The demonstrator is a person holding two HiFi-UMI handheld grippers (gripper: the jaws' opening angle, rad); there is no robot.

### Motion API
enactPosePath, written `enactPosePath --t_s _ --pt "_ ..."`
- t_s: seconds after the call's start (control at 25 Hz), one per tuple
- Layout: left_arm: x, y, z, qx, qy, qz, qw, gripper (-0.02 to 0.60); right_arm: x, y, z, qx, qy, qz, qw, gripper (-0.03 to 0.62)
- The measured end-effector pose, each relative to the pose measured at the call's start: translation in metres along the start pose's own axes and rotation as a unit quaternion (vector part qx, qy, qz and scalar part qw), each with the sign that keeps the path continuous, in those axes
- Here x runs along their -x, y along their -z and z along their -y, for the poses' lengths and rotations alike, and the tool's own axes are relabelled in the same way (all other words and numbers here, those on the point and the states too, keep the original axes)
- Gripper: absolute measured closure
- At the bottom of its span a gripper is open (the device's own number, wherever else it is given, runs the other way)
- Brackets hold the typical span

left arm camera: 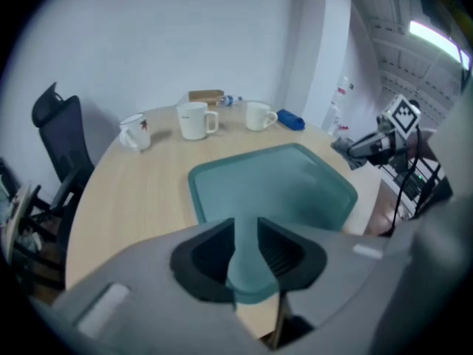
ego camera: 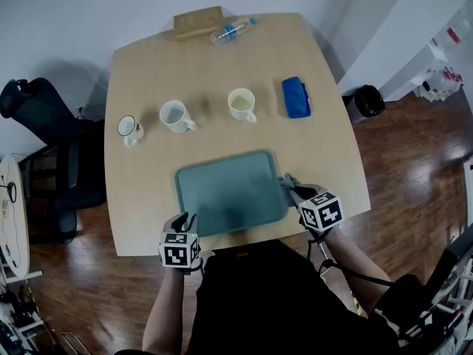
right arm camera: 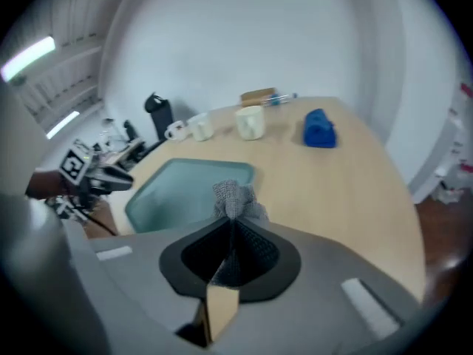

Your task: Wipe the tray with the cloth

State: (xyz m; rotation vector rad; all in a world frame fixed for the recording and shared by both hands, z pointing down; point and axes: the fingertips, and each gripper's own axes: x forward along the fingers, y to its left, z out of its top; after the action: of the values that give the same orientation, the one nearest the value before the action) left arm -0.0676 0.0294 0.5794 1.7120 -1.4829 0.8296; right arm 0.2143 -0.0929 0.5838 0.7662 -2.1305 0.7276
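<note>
Sitting past tray [ego camera: 229, 194]: 3 mugs [ego camera: 176, 116], blue towel [ego camera: 295, 97], bottle [ego camera: 230, 30] w/ board [ego camera: 196, 22].

You have one tray [ego camera: 230, 192], three mugs [ego camera: 130, 129] [ego camera: 175, 115] [ego camera: 242, 103], one blue cloth [ego camera: 295, 97], one grey cloth [right arm camera: 233, 198], one bottle [ego camera: 230, 30], one wooden board [ego camera: 197, 22], two hand-held grippers [ego camera: 185, 220] [ego camera: 287, 183].

Black shirt [ego camera: 266, 294]; grey left gripper [ego camera: 185, 220] and right gripper [ego camera: 287, 183], black-and-white marker cubes [ego camera: 179, 250] [ego camera: 322, 213].

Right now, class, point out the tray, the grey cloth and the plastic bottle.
tray [ego camera: 230, 191]: head view, bare centre of its floor.
grey cloth [right arm camera: 235, 197]: right gripper view, its bunched tip.
plastic bottle [ego camera: 231, 30]: head view, middle of its body.
</note>
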Motion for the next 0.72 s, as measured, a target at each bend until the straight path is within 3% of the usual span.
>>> enactPosePath --t_s 0.08,0.16,0.32,0.44,0.56,0.72 --pt "0.013 -0.002 -0.005 0.022 -0.024 0.016 0.9993 0.482 0.001 0.001 0.037 -0.012 0.074 0.002 0.997 0.568" --pt "0.023 -0.001 -0.008 0.038 -0.041 0.023 0.9981 0.482 -0.002 0.006 0.056 -0.025 0.106 0.002 0.994 0.566" --pt "0.037 0.0 -0.011 0.068 -0.06 0.038 0.9951 0.483 -0.019 0.029 0.072 -0.076 0.124 -0.018 0.989 0.56" --pt "0.044 0.001 -0.007 0.089 -0.061 0.051 0.9929 0.495 -0.032 0.041 0.077 -0.074 0.138 -0.028 0.987 0.546" --pt "0.049 0.003 0.003 0.089 -0.048 0.059 0.9931 0.497 -0.028 0.035 0.074 -0.067 0.142 -0.009 0.988 0.526" --pt "0.06 0.009 0.007 0.074 -0.026 0.077 0.9939 0.497 0.012 0.022 0.063 -0.084 0.153 0.056 0.983 0.461"
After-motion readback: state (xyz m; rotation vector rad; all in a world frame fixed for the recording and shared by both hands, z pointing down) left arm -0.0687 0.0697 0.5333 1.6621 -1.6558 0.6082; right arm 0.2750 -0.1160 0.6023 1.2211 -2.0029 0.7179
